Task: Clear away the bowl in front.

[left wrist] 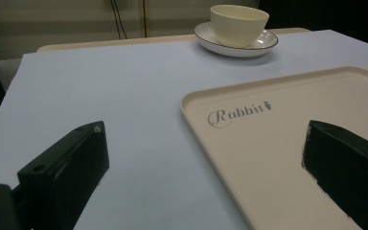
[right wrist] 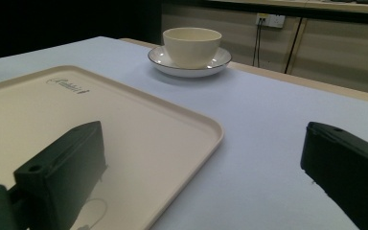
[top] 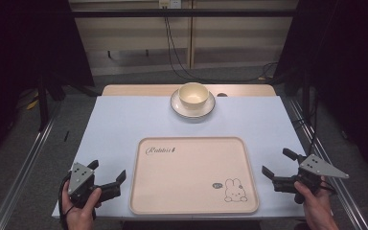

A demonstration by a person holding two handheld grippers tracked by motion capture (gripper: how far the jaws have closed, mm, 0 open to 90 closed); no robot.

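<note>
High view first: the cream tray (top: 194,175) is laid flat in the lower middle of the frame, with the left gripper (top: 109,177) parked off its left edge and the right gripper (top: 278,167) off its right edge. Both sets of jaws are spread wide with nothing between them, and both are aimed inward at the tray, so a grab of its two rims from either side looks like what's being set up, though that's only a guess from the pose.

Up in the top middle, the bowl (top: 193,95) is sat upright on the saucer (top: 206,110), well apart from the tray and from both grippers. It's probably been left there as the thing to be moved later, or just kept out of the way.

Left gripper view: one jaw is seen over the pale blue table (left wrist: 100,96), the other over the tray's surface, so the rim near the "Rabbit" print (left wrist: 237,112) is already straddled loosely. Right gripper view is the same deal, mirrored, with the tray corner lying between the jaws, not touched yet.
</note>
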